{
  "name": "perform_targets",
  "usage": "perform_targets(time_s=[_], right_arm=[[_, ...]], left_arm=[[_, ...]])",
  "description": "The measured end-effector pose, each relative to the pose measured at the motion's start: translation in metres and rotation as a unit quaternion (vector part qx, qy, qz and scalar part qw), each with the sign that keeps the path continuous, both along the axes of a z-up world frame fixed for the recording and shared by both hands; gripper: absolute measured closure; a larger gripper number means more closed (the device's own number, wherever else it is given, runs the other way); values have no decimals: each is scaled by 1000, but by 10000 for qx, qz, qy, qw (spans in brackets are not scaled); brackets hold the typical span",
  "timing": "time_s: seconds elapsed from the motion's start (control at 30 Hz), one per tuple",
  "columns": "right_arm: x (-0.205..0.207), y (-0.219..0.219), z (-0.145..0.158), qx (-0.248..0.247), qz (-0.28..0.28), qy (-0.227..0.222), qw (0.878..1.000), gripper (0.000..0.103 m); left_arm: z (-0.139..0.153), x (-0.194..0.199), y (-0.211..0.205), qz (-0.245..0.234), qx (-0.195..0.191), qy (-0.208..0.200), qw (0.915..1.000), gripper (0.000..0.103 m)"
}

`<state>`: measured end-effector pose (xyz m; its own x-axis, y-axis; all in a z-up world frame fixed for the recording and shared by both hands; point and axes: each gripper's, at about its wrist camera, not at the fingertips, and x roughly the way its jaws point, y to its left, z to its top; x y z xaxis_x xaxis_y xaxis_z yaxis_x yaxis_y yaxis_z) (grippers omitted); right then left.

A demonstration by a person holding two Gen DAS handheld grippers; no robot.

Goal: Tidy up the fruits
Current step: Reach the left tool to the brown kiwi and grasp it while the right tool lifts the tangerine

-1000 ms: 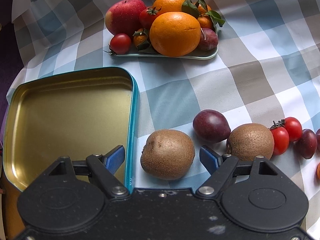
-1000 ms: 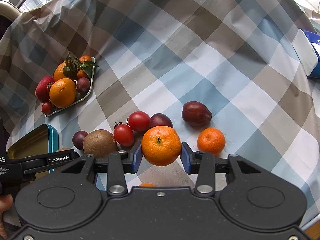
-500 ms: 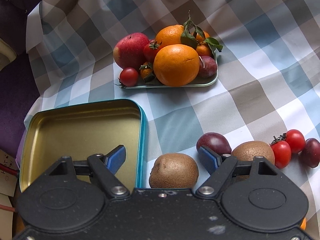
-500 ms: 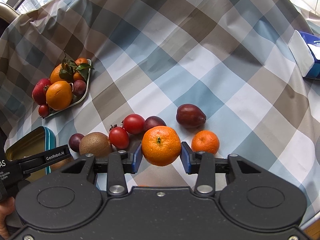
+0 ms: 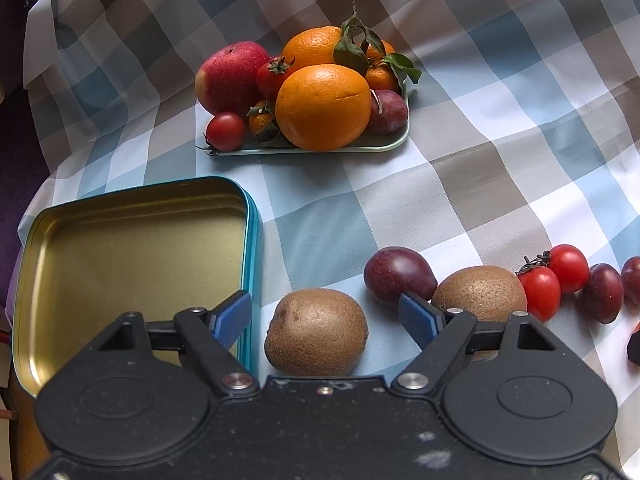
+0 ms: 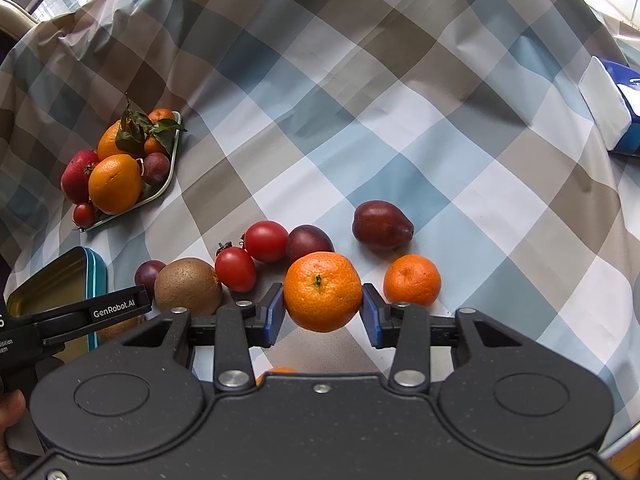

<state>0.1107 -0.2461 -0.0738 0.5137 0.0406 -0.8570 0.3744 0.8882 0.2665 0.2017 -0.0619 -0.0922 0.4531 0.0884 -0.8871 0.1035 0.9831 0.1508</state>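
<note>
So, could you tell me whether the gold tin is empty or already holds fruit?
Empty as far as visible: the tin shows only bare gold floor; its near corner is hidden behind the left gripper.

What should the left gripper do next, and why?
Probably close the left gripper on the kiwi: its jaws stand open on either side of the kiwi without touching it, and the open tin lies just beside it.
</note>
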Motion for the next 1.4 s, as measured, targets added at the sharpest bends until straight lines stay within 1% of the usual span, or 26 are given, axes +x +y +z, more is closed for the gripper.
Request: perform_targets(time_s=[0.07,0.1,0.13,0.17,0.2,0.3,0.37,0.4,0.5,0.57,0.67,0.73,0.93,0.97,1.1,1.17,1.23,1.27,1.3,1.33,1.37,1.4], right_arm=[[0,1,0,8,31,-13,10000,53],[0,2,0,19,40,-14,10000,53],[0,2,0,31,49,-13,10000,53],[1,2,0,57,58,-9,10000,53],[1,2,0,88,64,-1,9999,53],[1,0,-1,132,35,16,9999,53],[1,0,0,123,25,14,9999,53],[1,0,0,120,25,10,9999,53],[1,-1,2,145,64,-15,9999,53],[1,-4,5,228,72,-57,9997,53],[1,-17,10,649,59,-146,9978,53],[0,-24,14,798,-28,-201,9966,53],[0,-24,17,579,-111,-213,9980,53],[1,-23,16,579,-99,-190,9981,53],[1,-17,13,574,-5,-128,9983,53],[1,-14,13,555,62,-148,9983,53],[1,-11,14,528,108,-169,9984,53],[1,-10,14,510,133,-180,9985,53],[1,-9,15,497,150,-185,9985,53],[1,-8,15,492,157,-186,9985,53],[1,-8,15,495,161,-187,9985,53],[1,-8,15,507,159,-189,9984,53]], left_arm=[[-1,0,0,17,-10,-14,10000,15],[-1,0,2,12,-93,18,10000,15],[-2,1,3,-44,-291,152,9995,16],[-5,1,3,-12,-396,279,9988,16],[-5,0,1,-5,-337,248,9991,16],[-6,-3,-6,-194,-107,160,9996,17],[-9,-3,-9,-214,32,136,9997,16],[-9,-2,-7,-160,0,105,9998,15],[-10,4,1,44,-213,232,9995,12],[-9,4,3,41,-271,297,9992,12],[-2,-1,3,-99,-392,282,9988,13],[0,-2,4,-145,-441,294,9985,13],[4,-4,3,-276,-526,259,9979,14],[3,-3,2,-287,-496,249,9980,13],[-13,0,0,-218,-60,396,9990,12],[-14,-1,-2,-289,26,364,9989,12],[-13,-2,-2,-301,29,357,9989,12],[-12,-2,-1,-282,16,352,9990,14],[-11,-2,0,-262,13,335,9991,21],[-9,-3,1,-223,13,289,9993,25],[-6,-3,4,-191,-30,253,9995,34],[-3,-4,6,-158,-101,228,9996,38]])
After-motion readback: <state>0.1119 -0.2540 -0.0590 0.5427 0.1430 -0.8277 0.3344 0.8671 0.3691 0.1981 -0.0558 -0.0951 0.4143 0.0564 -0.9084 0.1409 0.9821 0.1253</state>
